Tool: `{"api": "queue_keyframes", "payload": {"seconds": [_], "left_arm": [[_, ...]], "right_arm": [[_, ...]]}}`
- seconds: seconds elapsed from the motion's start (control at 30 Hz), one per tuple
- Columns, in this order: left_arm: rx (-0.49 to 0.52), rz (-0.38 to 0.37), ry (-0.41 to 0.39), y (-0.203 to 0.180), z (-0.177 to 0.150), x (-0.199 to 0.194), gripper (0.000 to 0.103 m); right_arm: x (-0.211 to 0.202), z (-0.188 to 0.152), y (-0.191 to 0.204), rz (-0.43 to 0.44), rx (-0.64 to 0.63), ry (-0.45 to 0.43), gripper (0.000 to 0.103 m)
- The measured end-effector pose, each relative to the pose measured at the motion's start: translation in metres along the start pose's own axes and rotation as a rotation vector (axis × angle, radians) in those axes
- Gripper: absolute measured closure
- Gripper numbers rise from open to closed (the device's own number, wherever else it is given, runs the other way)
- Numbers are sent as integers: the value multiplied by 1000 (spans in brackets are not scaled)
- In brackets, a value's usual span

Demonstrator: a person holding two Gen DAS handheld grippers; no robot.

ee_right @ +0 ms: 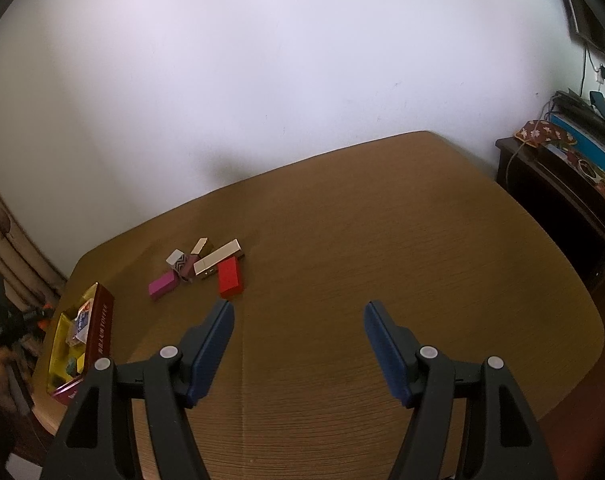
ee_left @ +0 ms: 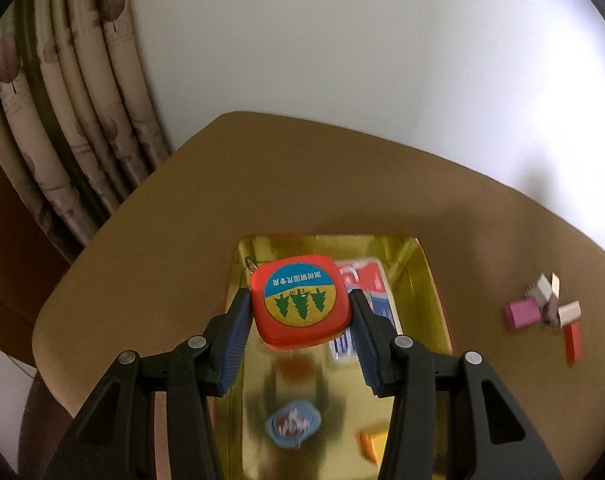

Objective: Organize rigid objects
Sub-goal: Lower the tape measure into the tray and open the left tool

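tape measure (ee_left: 300, 300) over gold tin (ee_left: 430, 280)

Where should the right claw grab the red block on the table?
Across the long side faces of the red block, near mid-length, coming from above. It lies flat, its near end is free, and the cream block touches only its far end. The right claw is open and empty.

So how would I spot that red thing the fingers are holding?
Find the brown table, then the gold tin on it. Above the tin, the left gripper pinches a red tape measure, a rounded square case. Its round blue-and-yellow label with three green trees sets it apart from the plain blocks nearby.
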State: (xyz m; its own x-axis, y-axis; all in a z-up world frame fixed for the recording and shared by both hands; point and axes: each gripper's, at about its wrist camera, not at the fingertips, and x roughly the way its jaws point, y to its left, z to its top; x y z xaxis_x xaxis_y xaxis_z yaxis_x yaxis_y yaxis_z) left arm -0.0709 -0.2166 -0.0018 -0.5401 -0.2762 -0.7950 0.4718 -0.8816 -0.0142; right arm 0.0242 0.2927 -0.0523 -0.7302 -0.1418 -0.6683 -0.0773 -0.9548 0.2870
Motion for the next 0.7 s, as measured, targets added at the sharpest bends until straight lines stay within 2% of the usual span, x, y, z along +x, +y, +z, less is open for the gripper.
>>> {"api": "queue_keyframes", "payload": {"seconds": [0.2, 0.43, 0.6, 0.7], "left_arm": [[-17, 8, 64, -1, 14, 30, 59], [-69, 27, 125, 7, 7, 54, 59], [-70, 62, 144, 8, -4, 59, 59], [-112, 49, 136, 14, -12, 51, 59]], "right_arm": [[5, 0, 2, -5, -8, 11, 34], [11, 0, 2, 1, -4, 30, 34], [12, -1, 4, 9, -12, 35, 34], [13, -1, 4, 11, -10, 36, 34]]}}
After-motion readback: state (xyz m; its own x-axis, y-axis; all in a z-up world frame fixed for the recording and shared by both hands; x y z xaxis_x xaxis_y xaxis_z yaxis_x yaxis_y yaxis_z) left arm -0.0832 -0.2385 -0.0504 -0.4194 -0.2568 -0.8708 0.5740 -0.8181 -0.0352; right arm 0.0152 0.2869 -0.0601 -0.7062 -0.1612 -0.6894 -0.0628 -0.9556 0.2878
